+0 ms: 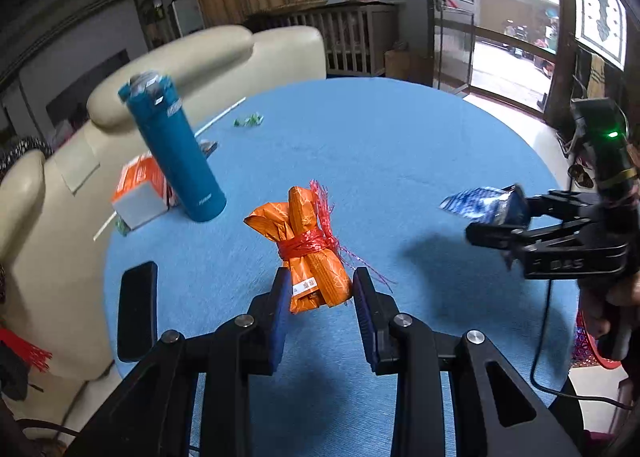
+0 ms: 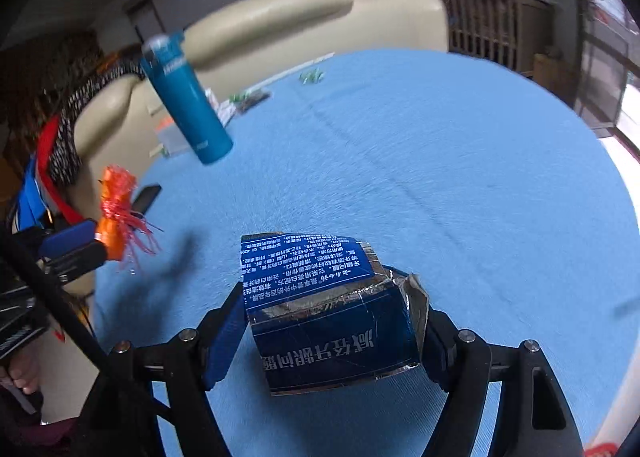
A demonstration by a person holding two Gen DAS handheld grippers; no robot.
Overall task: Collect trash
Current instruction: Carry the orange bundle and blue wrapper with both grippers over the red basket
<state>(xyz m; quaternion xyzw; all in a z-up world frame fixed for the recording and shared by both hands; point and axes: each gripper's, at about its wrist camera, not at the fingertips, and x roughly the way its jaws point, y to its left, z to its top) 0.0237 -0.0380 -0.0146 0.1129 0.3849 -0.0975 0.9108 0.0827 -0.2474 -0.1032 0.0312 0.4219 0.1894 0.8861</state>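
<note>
Left hand-held gripper point(image 1: 320, 289) pinches orange bundle point(image 1: 310, 245) w/ red string, right of the teal bottle point(image 1: 176, 149). Right hand-held gripper point(image 2: 332, 321) clamps crushed blue carton point(image 2: 320, 297) above table point(image 2: 460, 177), farther right of bottle.

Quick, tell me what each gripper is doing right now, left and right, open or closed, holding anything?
Left gripper: closed on the orange bundle tied with red string.
Right gripper: closed on the torn blue carton, held above the blue table.
</note>
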